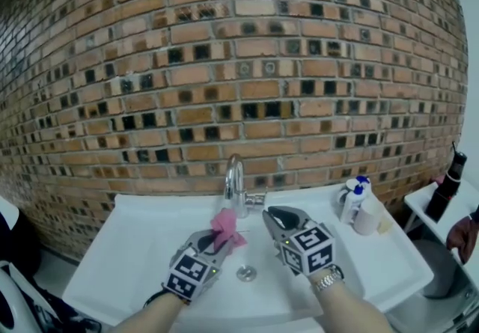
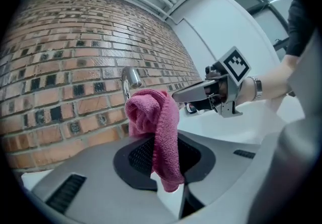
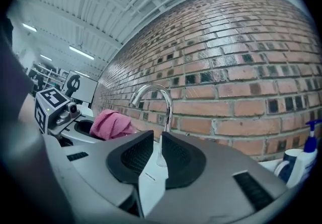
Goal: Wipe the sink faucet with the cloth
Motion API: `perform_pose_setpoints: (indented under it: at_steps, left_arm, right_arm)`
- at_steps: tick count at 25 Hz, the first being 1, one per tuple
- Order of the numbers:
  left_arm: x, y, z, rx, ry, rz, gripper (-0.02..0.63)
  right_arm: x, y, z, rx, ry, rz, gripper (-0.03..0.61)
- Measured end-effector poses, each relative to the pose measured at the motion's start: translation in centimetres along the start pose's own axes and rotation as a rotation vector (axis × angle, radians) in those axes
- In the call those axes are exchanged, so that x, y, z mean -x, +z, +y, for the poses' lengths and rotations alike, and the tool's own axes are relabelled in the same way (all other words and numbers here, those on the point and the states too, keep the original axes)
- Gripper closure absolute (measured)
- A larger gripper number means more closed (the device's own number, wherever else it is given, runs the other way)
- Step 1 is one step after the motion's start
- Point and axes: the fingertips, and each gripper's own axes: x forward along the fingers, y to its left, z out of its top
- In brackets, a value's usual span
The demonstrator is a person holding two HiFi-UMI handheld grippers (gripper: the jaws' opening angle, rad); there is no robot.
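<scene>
Left tongs [image 1: 219,242] pinch the cloth [image 1: 227,225], faucet [image 1: 238,188] stands just ahead of it; right tongs [image 1: 275,215] barely open, empty, alongside.

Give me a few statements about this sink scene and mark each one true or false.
1. The left gripper holds a pink cloth. True.
2. The right gripper is clamped on the faucet. False: its jaws stand slightly apart with nothing between them, and the faucet is beyond them.
3. Bottles stand on the right side of the sink. True.
4. The wall behind the sink is white tile. False: it is brick.
</scene>
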Motion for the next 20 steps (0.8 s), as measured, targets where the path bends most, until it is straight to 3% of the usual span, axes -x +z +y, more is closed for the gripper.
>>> perform_pose_setpoints:
  at_steps: [4,8,12,20]
  left_arm:
    - [0.8,0.6,0.1,-0.024,-0.019,-0.007,0.545]
    - [2.1,0.7,0.6,-0.043,-0.021,-0.017,0.545]
    - [3.3,-0.2,0.8,-0.017,-0.016,-0.023,0.545]
    - [3.7,-2.3,0.3,0.02,-0.046,-0.007,0.545]
  right_arm:
    - [0.3,1.4,2.1,0.04,0.009,0.027,0.528]
    - [1.6,2.1,4.8,0.018,0.028,0.038,0.543]
    - [2.6,0.7,6.8,0.024,0.021,0.047,0.549]
    - [3.3,-3.0,6.5,0.064,-0.06,0.085,0.565]
